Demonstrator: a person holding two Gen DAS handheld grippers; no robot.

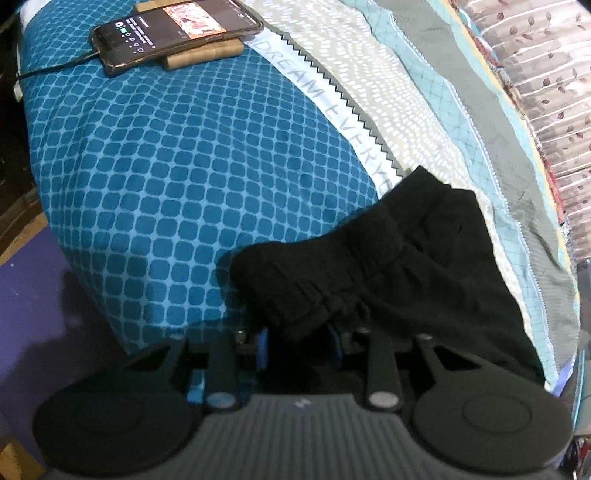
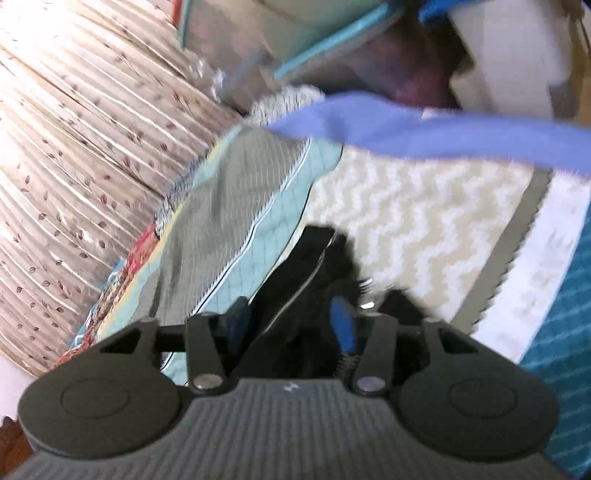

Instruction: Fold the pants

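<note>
Black fabric of the pants (image 1: 388, 258) is seen nearest the lens in the left wrist view, bunched at the lower centre of the frame, where the gathered waistband drapes over the blue-padded fingers (image 1: 263, 347) of the left gripper (image 1: 299, 341). These fingers stand fairly close together with cloth between them, and the waistband appears to be pinched, probably so that this end can be carried for a fold. The rest of the garment runs toward the lower right over a patterned bedspread (image 1: 166, 166) with teal, cream and grey bands. At the upper left of the frame a phone (image 1: 177, 33) rests on a wooden block (image 1: 207, 55), well apart from the pants.

In the right wrist view, which is blurred, a strip of the black pants (image 2: 295, 280) with a pale seam line is seen at the lower centre, lying between the fingers (image 2: 345, 325) of the right gripper (image 2: 291, 325). These are spread moderately; whether the cloth is pressed cannot be told. A floral curtain (image 2: 74, 147) fills the left of that frame, and a blue band (image 2: 406, 129) crosses the top.
</note>
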